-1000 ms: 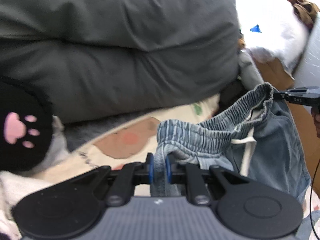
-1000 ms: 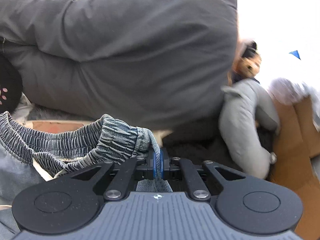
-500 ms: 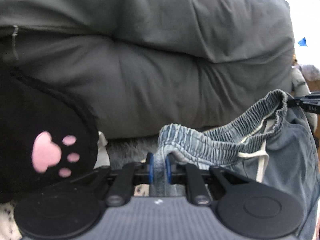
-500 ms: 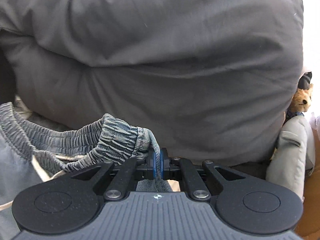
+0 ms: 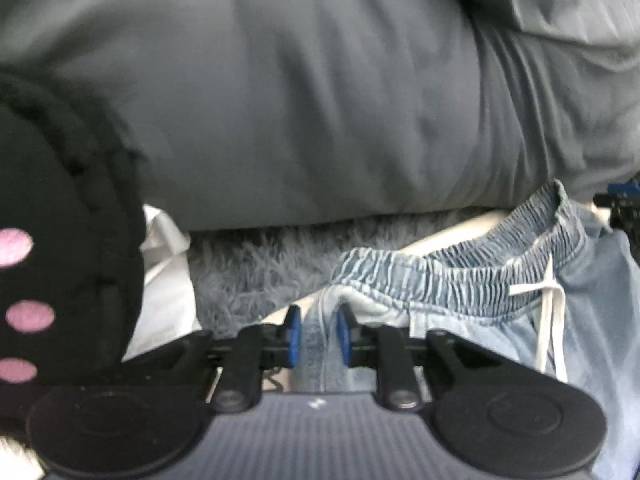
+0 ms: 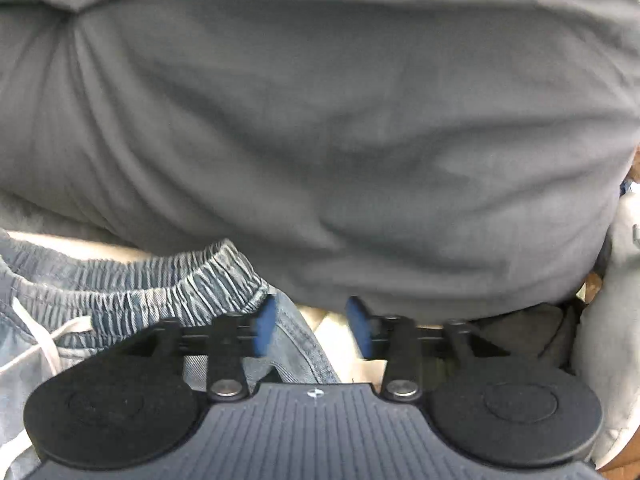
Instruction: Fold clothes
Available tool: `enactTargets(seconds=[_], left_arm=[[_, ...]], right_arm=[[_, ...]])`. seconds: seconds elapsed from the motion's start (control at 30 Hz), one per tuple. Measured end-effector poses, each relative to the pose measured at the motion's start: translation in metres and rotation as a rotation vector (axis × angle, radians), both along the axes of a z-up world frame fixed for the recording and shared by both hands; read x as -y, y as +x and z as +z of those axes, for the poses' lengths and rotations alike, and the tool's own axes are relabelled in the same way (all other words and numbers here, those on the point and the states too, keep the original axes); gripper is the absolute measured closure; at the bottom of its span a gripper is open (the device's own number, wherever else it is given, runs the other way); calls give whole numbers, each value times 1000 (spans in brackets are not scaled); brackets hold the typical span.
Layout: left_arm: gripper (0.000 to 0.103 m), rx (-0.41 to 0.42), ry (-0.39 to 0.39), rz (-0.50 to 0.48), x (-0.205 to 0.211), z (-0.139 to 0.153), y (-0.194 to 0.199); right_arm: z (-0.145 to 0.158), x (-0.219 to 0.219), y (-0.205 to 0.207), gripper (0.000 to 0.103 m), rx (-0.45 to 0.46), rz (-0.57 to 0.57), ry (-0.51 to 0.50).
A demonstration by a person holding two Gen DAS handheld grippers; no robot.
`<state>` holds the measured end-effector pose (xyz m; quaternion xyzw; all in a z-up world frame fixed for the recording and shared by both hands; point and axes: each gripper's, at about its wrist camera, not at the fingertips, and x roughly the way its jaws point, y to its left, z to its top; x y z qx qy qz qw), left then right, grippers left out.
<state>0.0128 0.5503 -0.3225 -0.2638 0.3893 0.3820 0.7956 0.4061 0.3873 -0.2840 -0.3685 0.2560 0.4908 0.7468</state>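
Note:
Light blue denim shorts (image 5: 472, 280) with an elastic waistband and a white drawstring (image 5: 548, 312) lie low on the bed. My left gripper (image 5: 318, 338) has its blue pads pressed on a fold of the waistband's left end. In the right wrist view the shorts (image 6: 152, 284) lie at the left. My right gripper (image 6: 312, 328) is open; the waistband's right end lies against its left pad (image 6: 266, 328) and is not pinched. The right gripper's tip shows at the far right of the left wrist view (image 5: 624, 200).
A big grey pillow (image 5: 320, 100) fills the space right ahead in both views (image 6: 320, 120). A black plush with pink paw marks (image 5: 52, 248) sits at the left. A fuzzy grey blanket (image 5: 260, 264) lies under the pillow. A pale grey cushion (image 6: 616, 300) stands at the right.
Both grippers moved forward and down toward the grey pillow, and the shorts came down onto the bed. My right gripper opened and let go of the waistband. My left gripper's pads stand slightly wider.

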Motion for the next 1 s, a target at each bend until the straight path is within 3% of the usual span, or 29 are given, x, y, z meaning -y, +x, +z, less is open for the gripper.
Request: enactTargets(seconds=[0.13, 0.2, 0.27, 0.5, 0.63, 0.7, 0.73, 0.77, 0.8, 0.87, 1.0], left_arm=[[68, 7, 22, -12, 3, 5, 3], [54, 1, 29, -19, -1, 4, 7], [48, -4, 28, -23, -5, 0, 12], [51, -12, -29, -36, -7, -23, 16], [56, -30, -40, -63, -4, -35, 23], [62, -43, -28, -76, -3, -37, 25], [64, -51, -22, -81, -2, -38, 26], [72, -58, -17, -84, -1, -37, 27], [80, -65, -6, -86, -1, -36, 27], [85, -69, 21, -84, 2, -33, 25], [88, -32, 71, -55, 4, -19, 19]], right_arm=[[-3, 2, -4, 49, 9, 87, -43], [-11, -1, -5, 49, 11, 113, -81], [-20, -5, -6, 48, 7, 136, -116], [-53, -22, -10, 31, 114, 185, -249], [-64, -29, 0, 28, 97, 172, -282], [-67, -33, -1, 40, 73, 185, -286], [-68, -34, -4, 59, 63, 204, -292], [-69, -35, -7, 72, 54, 224, -298], [-70, -36, -10, 77, 56, 231, -300], [-67, -35, -15, 96, 76, 216, -290], [-51, -26, -10, 99, 72, 164, -227]])
